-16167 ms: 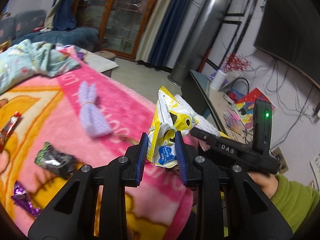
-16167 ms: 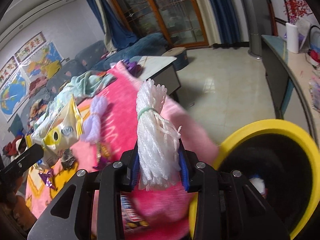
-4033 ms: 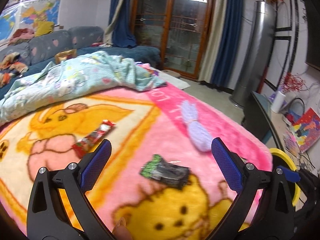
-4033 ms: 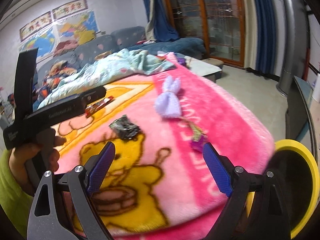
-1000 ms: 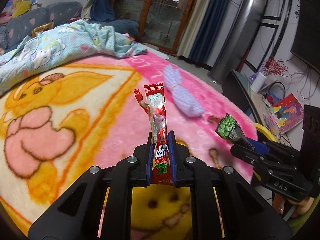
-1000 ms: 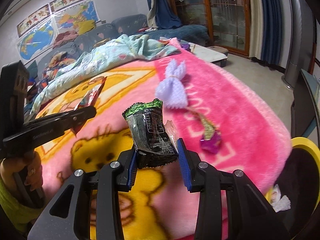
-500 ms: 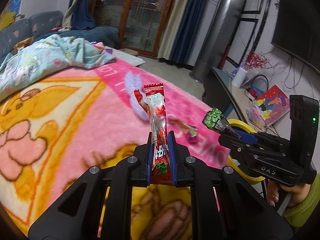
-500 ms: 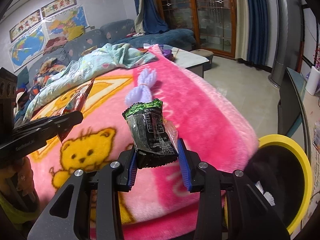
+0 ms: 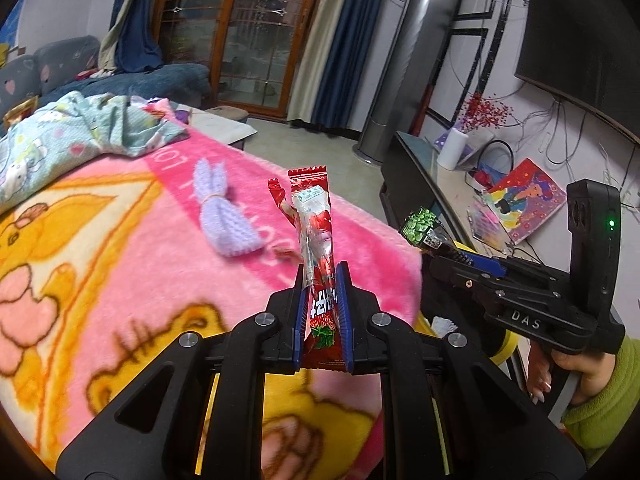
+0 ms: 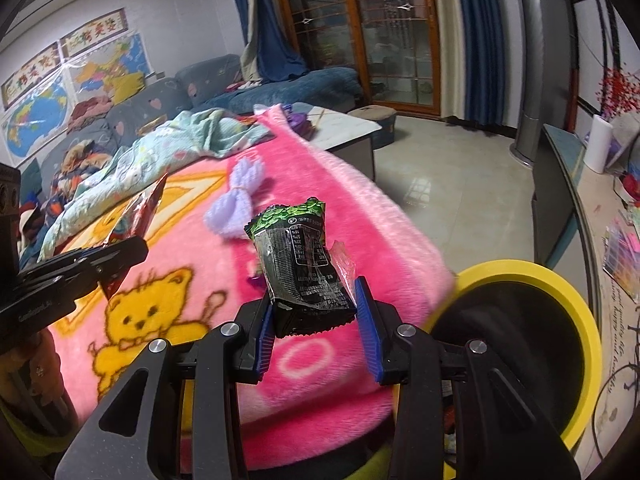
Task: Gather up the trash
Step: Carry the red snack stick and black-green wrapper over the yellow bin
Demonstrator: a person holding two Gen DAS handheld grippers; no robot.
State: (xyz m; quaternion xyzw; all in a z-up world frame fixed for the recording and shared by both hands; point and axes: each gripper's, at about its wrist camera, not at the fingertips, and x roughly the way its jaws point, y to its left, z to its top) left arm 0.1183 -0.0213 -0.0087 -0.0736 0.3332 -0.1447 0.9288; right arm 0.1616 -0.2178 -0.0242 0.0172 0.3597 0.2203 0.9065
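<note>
My left gripper (image 9: 322, 312) is shut on a long red snack wrapper (image 9: 316, 240), held upright above the pink blanket (image 9: 120, 264). My right gripper (image 10: 316, 316) is shut on a black-and-green snack wrapper (image 10: 298, 264), held near the blanket's edge, just left of the yellow-rimmed trash bin (image 10: 568, 280). The right gripper also shows in the left wrist view (image 9: 460, 258) with the wrapper (image 9: 422, 228) at its tips. The bin's dark inside (image 10: 504, 344) is open.
A purple knitted bundle (image 9: 224, 220) lies on the blanket, also in the right wrist view (image 10: 236, 204). A small purple wrapper (image 10: 256, 278) lies behind the black wrapper. A light blue quilt (image 9: 80, 140) is heaped at the back. A low TV stand (image 9: 420, 184) stands right.
Both grippers have moved right toward the bin with their wrappers. The bin now fills more of the right wrist view.
</note>
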